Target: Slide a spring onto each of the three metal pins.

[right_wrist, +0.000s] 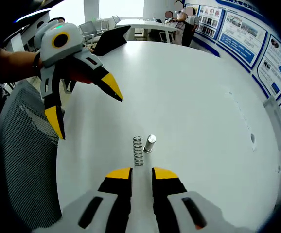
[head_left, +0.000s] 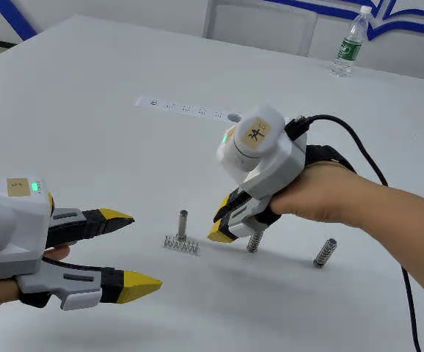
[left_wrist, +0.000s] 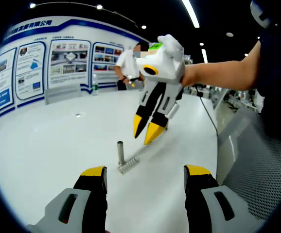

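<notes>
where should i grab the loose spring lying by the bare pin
Pinch the spring across its coils near the middle, coming down from above: it lies flat on the table, right beside the foot of the upright pin, so a low sideways approach would likely hit the pin.

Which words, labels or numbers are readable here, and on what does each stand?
Tan sticker on the right gripper: one dark mark, not legible.
Bottle label: green, too small.
White strip: marks too small.
Wall posters: Chinese headings, too blurred.
Nothing reads clearly.
</notes>
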`<state>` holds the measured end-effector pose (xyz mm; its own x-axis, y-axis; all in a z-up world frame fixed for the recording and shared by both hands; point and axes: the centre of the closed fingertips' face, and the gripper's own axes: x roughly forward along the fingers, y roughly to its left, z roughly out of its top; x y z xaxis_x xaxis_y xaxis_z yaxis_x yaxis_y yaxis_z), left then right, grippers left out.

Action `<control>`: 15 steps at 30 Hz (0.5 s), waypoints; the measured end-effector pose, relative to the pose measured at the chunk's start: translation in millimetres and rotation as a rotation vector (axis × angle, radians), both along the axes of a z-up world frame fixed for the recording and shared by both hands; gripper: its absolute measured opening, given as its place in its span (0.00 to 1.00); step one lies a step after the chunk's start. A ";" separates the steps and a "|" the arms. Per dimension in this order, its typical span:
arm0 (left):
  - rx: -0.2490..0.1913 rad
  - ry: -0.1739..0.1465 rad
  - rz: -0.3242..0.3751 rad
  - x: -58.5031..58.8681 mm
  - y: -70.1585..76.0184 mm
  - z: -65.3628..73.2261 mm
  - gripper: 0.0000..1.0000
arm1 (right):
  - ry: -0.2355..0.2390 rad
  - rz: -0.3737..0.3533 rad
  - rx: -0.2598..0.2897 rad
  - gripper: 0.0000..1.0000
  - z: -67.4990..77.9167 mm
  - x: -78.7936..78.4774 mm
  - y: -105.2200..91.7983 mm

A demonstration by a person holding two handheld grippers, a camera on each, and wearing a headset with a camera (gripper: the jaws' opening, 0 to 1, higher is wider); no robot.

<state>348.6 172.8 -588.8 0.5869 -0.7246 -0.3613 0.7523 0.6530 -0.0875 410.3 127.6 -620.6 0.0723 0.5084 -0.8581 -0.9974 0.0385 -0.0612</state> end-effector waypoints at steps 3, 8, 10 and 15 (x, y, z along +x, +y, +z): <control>0.002 0.000 -0.002 -0.2 -0.2 -0.3 0.65 | 0.010 -0.002 -0.005 0.17 -7.5 -0.3 4.8; 0.001 0.000 -0.001 0.2 0.2 0.1 0.65 | 0.019 -0.013 -0.011 0.16 -18.8 1.5 8.7; 0.004 0.001 -0.001 -0.1 0.6 -0.4 0.65 | 0.025 -0.018 -0.011 0.16 -22.6 2.2 10.4; 0.004 0.005 0.002 -0.7 2.4 -1.6 0.65 | 0.030 -0.017 -0.021 0.15 -31.2 2.3 13.9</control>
<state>347.9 175.2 -590.4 0.5868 -0.7216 -0.3673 0.7503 0.6552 -0.0886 412.6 141.5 -651.8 0.0548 0.4894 -0.8703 -0.9980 0.0546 -0.0321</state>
